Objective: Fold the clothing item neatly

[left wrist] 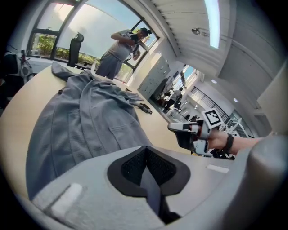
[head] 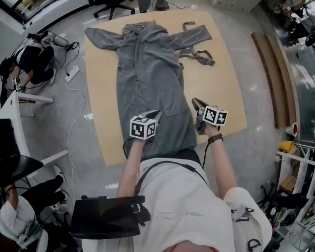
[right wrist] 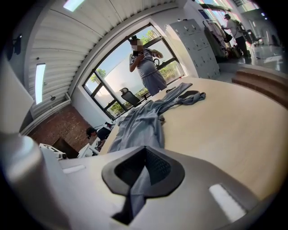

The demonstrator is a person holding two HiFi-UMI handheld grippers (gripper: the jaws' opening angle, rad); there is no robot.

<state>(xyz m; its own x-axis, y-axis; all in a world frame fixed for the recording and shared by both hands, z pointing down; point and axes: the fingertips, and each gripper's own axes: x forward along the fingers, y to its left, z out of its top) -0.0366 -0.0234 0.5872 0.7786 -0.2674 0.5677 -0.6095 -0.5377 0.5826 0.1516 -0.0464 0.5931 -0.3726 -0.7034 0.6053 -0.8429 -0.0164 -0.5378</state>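
Note:
A long grey robe (head: 147, 69) lies spread flat on the tan table (head: 221, 83), collar and sleeves at the far end, hem at the near edge by me. Its belt (head: 197, 55) trails off to the right by the right sleeve. My left gripper (head: 156, 114) hovers over the lower middle of the robe, shut, with a strip of grey cloth pinched between its jaws (left wrist: 147, 155). My right gripper (head: 195, 102) is at the robe's lower right edge, also shut on a fold of the grey fabric (right wrist: 145, 155). The robe (left wrist: 85, 117) stretches away from both grippers (right wrist: 139, 126).
A person (right wrist: 146, 63) stands past the far end of the table. An office chair (head: 113, 6) is behind the table. Cables and a power strip (head: 73, 73) lie on the floor at left, wooden planks (head: 275, 74) at right. Bare tabletop lies right of the robe.

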